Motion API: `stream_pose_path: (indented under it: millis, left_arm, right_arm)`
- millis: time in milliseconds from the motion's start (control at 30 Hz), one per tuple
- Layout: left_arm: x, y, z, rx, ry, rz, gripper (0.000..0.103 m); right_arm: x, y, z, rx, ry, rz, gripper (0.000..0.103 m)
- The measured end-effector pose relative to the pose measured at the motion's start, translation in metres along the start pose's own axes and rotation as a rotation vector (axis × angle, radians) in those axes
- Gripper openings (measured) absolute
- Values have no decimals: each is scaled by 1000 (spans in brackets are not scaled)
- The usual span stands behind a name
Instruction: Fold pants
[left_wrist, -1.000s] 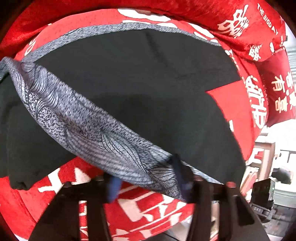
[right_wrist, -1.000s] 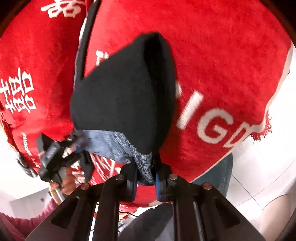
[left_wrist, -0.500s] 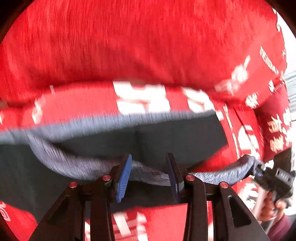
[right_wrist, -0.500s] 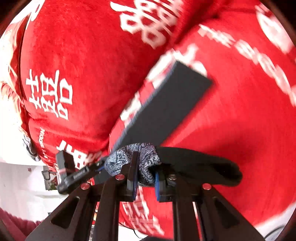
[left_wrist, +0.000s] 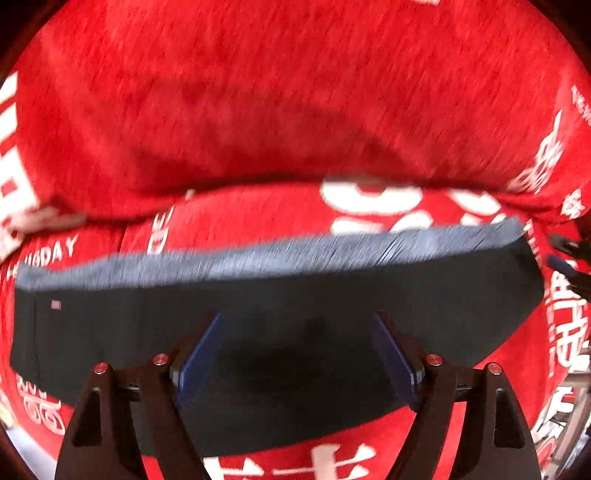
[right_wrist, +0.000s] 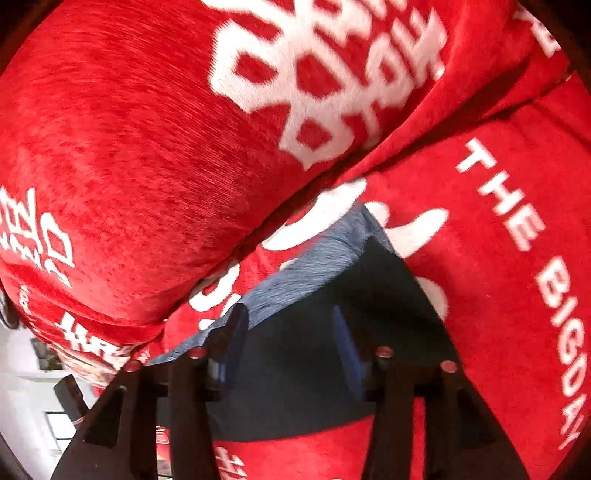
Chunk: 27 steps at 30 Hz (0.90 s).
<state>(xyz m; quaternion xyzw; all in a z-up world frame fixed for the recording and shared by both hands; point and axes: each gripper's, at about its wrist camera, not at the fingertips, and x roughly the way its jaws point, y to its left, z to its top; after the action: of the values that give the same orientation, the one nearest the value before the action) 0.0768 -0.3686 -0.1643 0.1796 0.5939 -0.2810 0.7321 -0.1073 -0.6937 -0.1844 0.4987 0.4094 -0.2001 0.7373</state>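
The black pants (left_wrist: 280, 325) with a grey patterned waistband (left_wrist: 258, 254) lie folded flat on the red blanket (left_wrist: 295, 110). My left gripper (left_wrist: 299, 354) is open and empty just above the black cloth, near its front edge. In the right wrist view the same pants (right_wrist: 332, 354) show with the grey waistband (right_wrist: 314, 266) running up to a corner. My right gripper (right_wrist: 291, 343) is open and empty over that end of the pants. The right gripper's tip also shows at the right edge of the left wrist view (left_wrist: 569, 266).
A thick red cushion or rolled blanket (right_wrist: 147, 166) with white characters rises right behind the pants. The red blanket with white lettering (right_wrist: 517, 258) covers the surface all around. A white room and furniture (right_wrist: 29, 406) show at the lower left.
Both grippers have let go of the grey waistband and opened. The pants, held up in the air before, now lie flat on the blanket with the waistband along the far edge.
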Motion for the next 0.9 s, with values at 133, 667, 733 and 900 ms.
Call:
stream_pose_path:
  millis: [133,667,733,900]
  left_arm:
    - [22,9,-26,-51,64,40,82]
    - [19,17,-22,-29,79,110,82]
    - [18,14,-11,-9,54,114,82]
    - [54,-3,12,-16,66,131,82]
  right_arm:
    - [-15,-34,-39,71,-14,-94,53]
    - [-4,-68,-53,194,36,-221,33]
    - [-26,-39,-52,77,-61,-231,33]
    - [9,23,-41,-217,-17,-267,34]
